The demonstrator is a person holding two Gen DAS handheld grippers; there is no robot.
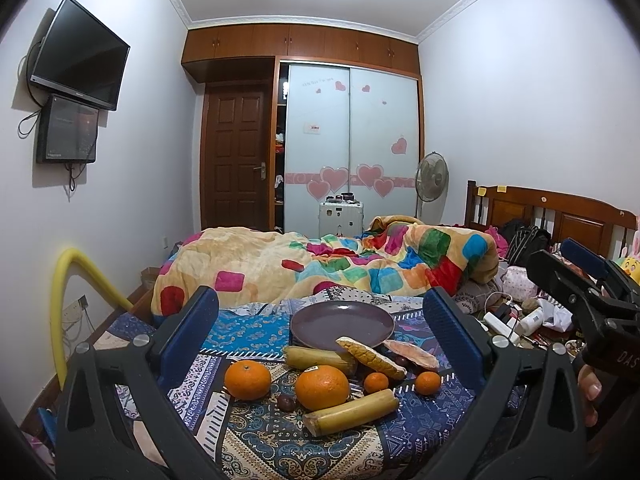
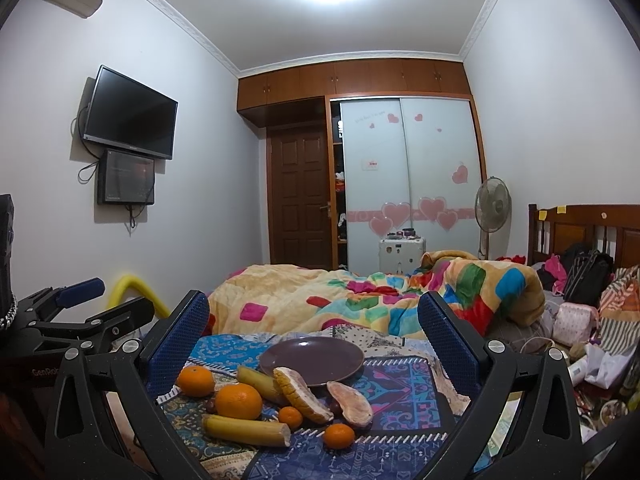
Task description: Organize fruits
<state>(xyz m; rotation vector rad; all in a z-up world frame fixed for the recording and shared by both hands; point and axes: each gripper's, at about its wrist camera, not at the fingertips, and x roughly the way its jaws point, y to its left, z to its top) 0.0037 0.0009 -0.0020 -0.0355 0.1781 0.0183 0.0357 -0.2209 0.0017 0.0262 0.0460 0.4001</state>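
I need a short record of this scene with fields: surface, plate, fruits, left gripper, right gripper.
surface: patterned bedspread
plate: purple plate, nothing on it
fruits: two large oranges, two small oranges, two yellow stalk pieces, two pomelo wedges, all on the bedspread in front of the plate
left gripper: open, holds nothing
right gripper: open, holds nothing

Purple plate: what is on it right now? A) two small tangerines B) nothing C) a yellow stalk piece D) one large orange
B. The purple plate shows only bare glossy surface in both views; the large orange, the yellow stalk piece and the small tangerines all lie on the patterned cloth in front of it.
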